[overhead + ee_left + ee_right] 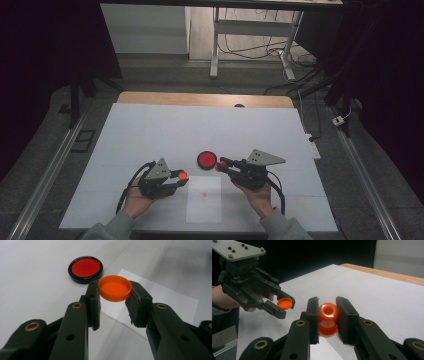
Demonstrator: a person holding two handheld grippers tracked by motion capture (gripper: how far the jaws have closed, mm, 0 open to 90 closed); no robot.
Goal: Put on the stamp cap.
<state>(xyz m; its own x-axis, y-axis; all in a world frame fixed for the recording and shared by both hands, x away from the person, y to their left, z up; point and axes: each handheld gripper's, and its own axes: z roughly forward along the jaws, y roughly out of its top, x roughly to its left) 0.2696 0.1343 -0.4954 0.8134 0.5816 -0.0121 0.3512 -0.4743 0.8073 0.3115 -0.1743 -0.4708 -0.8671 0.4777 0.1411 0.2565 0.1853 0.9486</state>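
Observation:
My left gripper (180,177) is shut on a shallow orange cap (115,288), holding it by its rim with the hollow side up, a little above the table. My right gripper (220,164) is shut on an orange spool-shaped piece (328,318) with a hole in its end, gripped by its sides. The two grippers point toward each other over a white sheet of paper (204,202). In the right gripper view the left gripper (285,305) shows at the left with the orange cap (285,303) in it. A red disc in a black rim (206,159) lies flat on the table just beyond both tips.
The white table cover (150,135) stretches far and wide around the hands, with a wooden edge (200,98) at the back. The paper (162,297) bears a small red mark (204,194). Dark floor, metal rails and a desk frame with cables lie beyond.

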